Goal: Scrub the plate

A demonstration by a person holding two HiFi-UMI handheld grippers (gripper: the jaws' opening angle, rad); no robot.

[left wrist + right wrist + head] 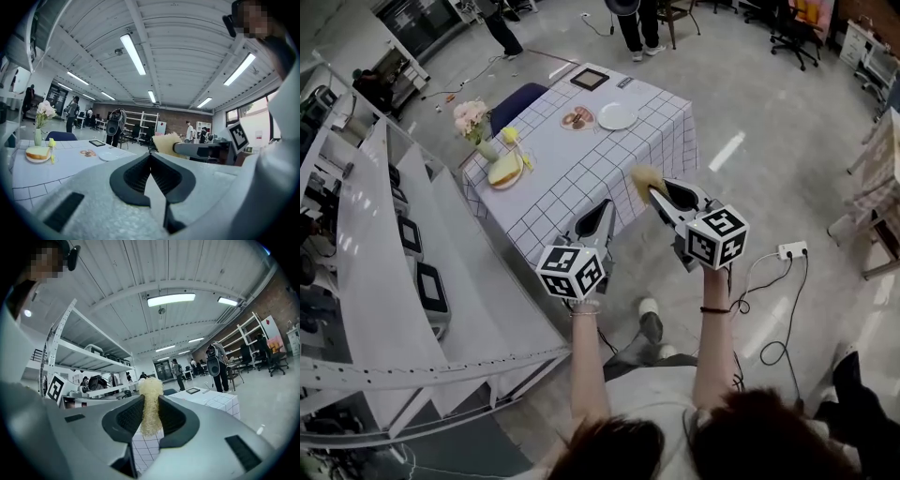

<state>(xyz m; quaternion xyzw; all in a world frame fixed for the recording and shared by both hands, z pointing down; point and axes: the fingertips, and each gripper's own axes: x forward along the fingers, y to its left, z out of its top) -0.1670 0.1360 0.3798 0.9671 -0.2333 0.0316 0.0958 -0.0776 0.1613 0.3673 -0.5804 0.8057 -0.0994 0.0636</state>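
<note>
**Two grippers up, short of the table: scrubber in hand, plate not yet reached**

Both tools hang in the air in front of me, off the table's (581,178) near corner, and nothing is being scrubbed yet. My right gripper (656,194) is pinching a pale, fibrous scrubber (644,175). In the right gripper view the wad stands upright between the two pads, squeezed at its middle with a tuft above the tips (150,389). I judge it is held that way so the loose end can meet the dish first. My left gripper (603,212) has its jaws pressed together on nothing; the left gripper view shows the pads meeting at their tips with only the table beyond. I take it as the free tool for steadying the dish.

The white plate (617,116) lies on the checked cloth towards the far side of the table, near its right edge and just beside a patterned dish (577,118). It is well apart from both grippers, so I judge the next step is a reach across the cloth.

Room for that reach looks good: the near half of the cloth is bare. A vase of flowers (474,122) and a yellow dish (505,171) sit along the left edge, away from a straight line to the plate. A tall white rack (412,244) crowds my left side, while the right side is open floor apart from a power strip (791,250) and its cable. With the plate so near the table's edge, I would press down rather than outward.
</note>
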